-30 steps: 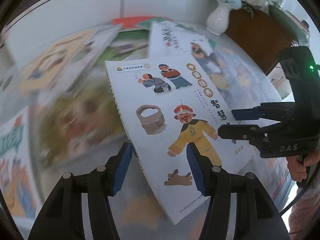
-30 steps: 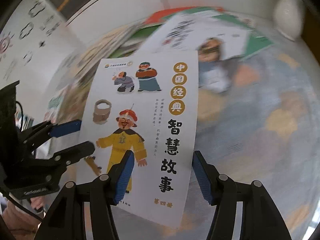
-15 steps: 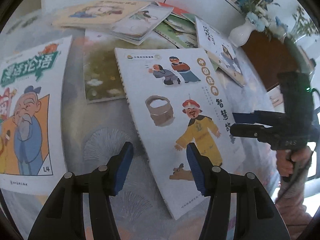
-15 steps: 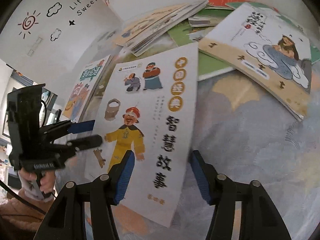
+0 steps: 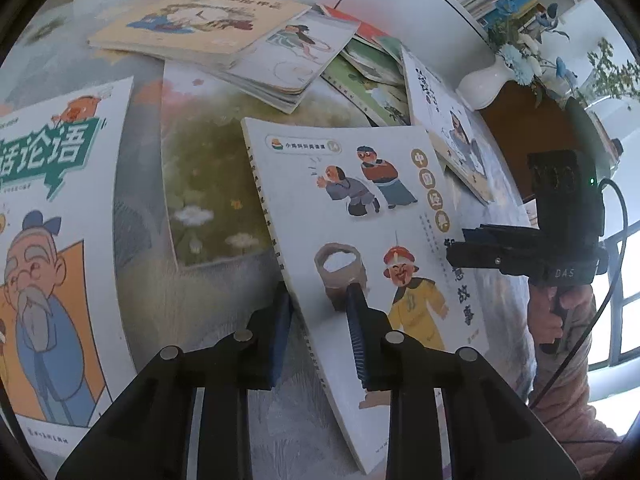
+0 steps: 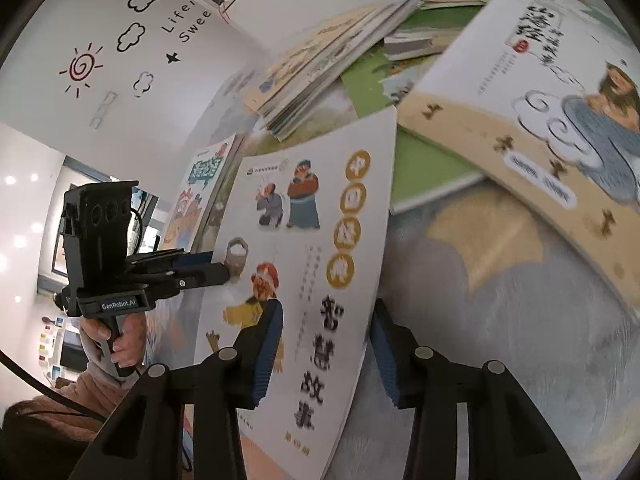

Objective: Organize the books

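Both wrist views, book-sorting task. I have the left gripper at the spine edge of the white storybook, the one with a yellow-robed figure on its cover. Its jaws have just been closing, and its blue pads now pinch that edge, one under the spine and one on the cover beside the drawn bucket. Half a second ago the same jaws stood spread on either side of the spine.

The right gripper straddles the book's opposite long edge. Its jaws have also been closing, but they are still spread: the left pad lies over the cover and the right pad stands clear of the page edge, so I judge no grip there yet.

The storybook lies near the middle of the patterned table, its far end over a green landscape book. A blue-robed sage book lies to the left, a loose pile far behind, and a vase at far right.

With one side secured, I judge the book nearly ready for lifting toward a stack once the right side closes.
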